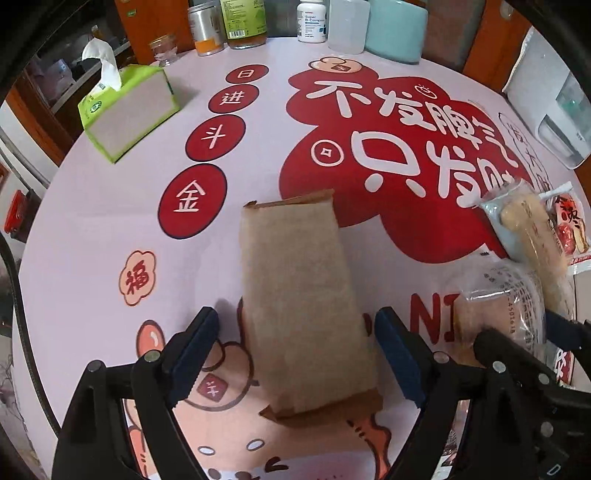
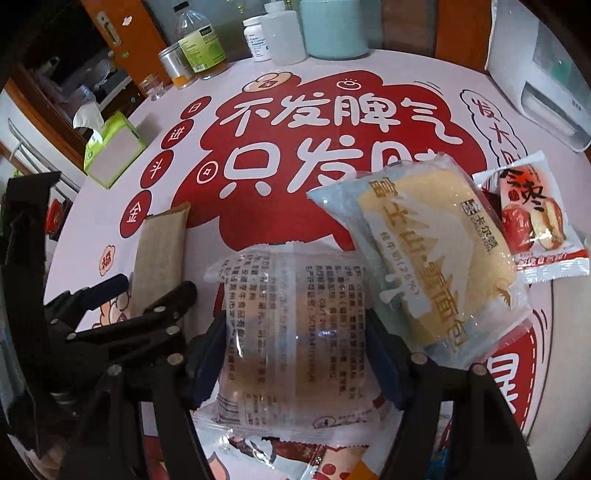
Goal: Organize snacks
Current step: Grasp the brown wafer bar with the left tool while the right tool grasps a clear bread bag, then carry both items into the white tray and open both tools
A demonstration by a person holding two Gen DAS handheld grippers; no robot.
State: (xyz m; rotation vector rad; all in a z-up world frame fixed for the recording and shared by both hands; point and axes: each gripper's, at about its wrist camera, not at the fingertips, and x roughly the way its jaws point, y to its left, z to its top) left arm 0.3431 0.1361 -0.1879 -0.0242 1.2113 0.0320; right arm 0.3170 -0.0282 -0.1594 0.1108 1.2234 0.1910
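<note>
A brown paper-wrapped snack bar [image 1: 303, 295] lies on the printed tablecloth [image 1: 110, 236]. My left gripper [image 1: 297, 350] is open and straddles the bar's near end, with a gap at each blue pad. A clear-wrapped brown cake [image 2: 295, 325] sits between the fingers of my right gripper [image 2: 295, 358], and both pads press on its sides. To its right a blue-and-clear pack of yellow bread [image 2: 436, 258] lies tilted, partly over a red date snack packet [image 2: 532, 225]. The right wrist view also shows the left gripper [image 2: 144, 291] over the brown bar [image 2: 159, 254].
A green tissue box [image 1: 125, 110] stands at the far left. Bottles, a tin and a jar [image 1: 243, 22] line the back edge beside a teal container [image 1: 395, 29]. A white appliance [image 1: 546, 110] fills the far right. More wrappers lie under the cake [image 2: 295, 458].
</note>
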